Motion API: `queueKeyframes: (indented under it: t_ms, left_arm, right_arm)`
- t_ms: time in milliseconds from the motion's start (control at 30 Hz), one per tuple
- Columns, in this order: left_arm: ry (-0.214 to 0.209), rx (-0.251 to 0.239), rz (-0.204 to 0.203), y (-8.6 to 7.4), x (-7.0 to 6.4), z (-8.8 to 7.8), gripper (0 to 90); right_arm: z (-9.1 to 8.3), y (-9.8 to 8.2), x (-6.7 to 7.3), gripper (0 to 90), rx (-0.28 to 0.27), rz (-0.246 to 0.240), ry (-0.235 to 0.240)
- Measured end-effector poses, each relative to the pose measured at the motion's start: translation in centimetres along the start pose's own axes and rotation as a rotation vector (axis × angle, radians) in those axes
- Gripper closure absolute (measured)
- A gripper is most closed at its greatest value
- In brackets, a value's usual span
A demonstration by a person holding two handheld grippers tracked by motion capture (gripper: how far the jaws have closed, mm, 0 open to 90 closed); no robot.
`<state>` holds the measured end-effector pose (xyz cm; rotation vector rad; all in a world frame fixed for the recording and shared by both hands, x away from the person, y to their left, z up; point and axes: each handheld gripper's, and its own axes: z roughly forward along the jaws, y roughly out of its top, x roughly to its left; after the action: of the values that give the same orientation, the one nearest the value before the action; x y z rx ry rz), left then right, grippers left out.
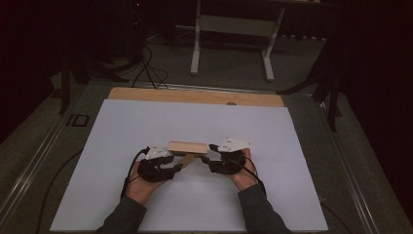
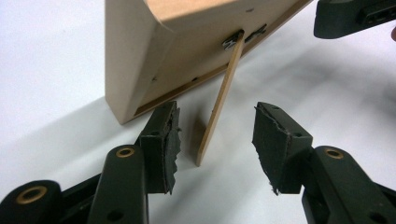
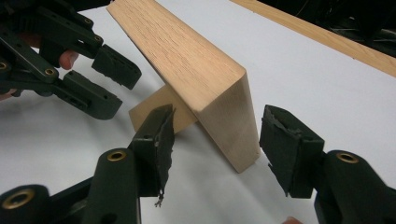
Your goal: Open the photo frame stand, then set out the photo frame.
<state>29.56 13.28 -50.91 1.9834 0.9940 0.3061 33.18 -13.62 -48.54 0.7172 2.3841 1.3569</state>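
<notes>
A light wooden picture frame (image 1: 187, 146) stands tilted on the white sheet, leaning back on its thin prop leg (image 2: 222, 98). My left gripper (image 1: 178, 163) is at its left end and open. In the left gripper view the gripper (image 2: 215, 135) has the prop leg between its jaws, and neither pad touches it. My right gripper (image 1: 207, 157) is at the right end, also open. In the right gripper view the gripper (image 3: 215, 140) straddles the frame's end corner (image 3: 229, 116) with a gap on both sides. The left gripper (image 3: 109, 86) shows there too, behind the frame.
The white sheet (image 1: 195, 204) covers a wooden board whose bare strip (image 1: 195, 96) runs along the far edge. Beyond the table stand a white desk frame (image 1: 234, 29) and dark stands, with cables (image 1: 146, 68) on the floor.
</notes>
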Motion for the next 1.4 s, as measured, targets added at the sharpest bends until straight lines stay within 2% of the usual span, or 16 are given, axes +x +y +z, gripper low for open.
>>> queueKeyframes:
  t_ms: [433,1400]
  left_arm:
    - [0.032,-0.028,0.013,0.0,0.2,-0.9,50.2]
    - [0.052,-0.074,0.015,0.3,0.6,-2.0,50.3]
  right_arm:
    - [-0.4,0.0,-0.1,43.6,-0.013,0.009,-0.002]
    - [-1.2,-0.2,-0.6,43.5,-0.026,0.016,0.001]
